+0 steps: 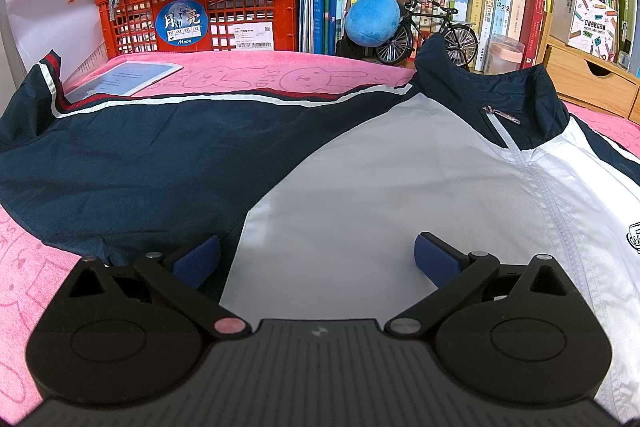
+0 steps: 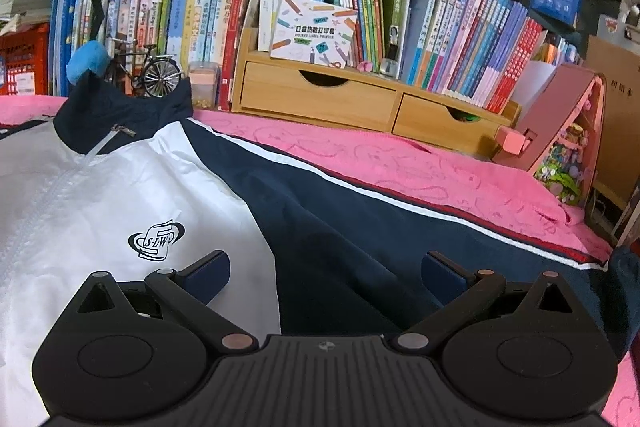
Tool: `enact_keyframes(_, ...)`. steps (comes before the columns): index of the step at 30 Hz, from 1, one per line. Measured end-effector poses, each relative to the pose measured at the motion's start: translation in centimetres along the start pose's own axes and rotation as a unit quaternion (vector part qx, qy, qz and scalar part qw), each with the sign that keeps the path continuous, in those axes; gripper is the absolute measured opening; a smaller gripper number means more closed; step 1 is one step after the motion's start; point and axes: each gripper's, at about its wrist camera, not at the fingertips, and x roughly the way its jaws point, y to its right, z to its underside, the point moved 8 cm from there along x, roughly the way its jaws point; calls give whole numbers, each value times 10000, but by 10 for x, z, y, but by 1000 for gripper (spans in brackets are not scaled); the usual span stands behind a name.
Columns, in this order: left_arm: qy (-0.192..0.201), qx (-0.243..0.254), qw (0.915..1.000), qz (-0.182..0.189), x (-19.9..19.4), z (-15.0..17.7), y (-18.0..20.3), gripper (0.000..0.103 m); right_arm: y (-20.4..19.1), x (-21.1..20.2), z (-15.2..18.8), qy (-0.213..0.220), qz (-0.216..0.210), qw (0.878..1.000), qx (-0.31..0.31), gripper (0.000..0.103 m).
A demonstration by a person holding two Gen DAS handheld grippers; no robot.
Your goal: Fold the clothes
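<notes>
Two grippers with wide-apart fingers hang over a jacket.

The left gripper (image 1: pixel 316 255) and the right gripper (image 2: pixel 325 273) both have their blue fingers spread wide, holding nothing. Right under them the white and dark blue jacket (image 1: pixel 360 187) lies flat on the pink blanket (image 1: pixel 280 75), zipped up. Behind the jacket, a red crate (image 1: pixel 248 3) holds papers, with more books piled on top. Beside it, the wooden drawers (image 2: pixel 320 99) show something green inside one.
</notes>
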Motion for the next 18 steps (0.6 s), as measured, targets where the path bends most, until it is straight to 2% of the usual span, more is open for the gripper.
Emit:
enact_keyframes(8,2,-2,10000,4,0,0,0,103,9,1,2,-59,-71,9994,339,103)
enact_keyframes(18,2,10,10000,28,0,0,-1,103,-6,-13,-4,342,34,9993,-121,103)
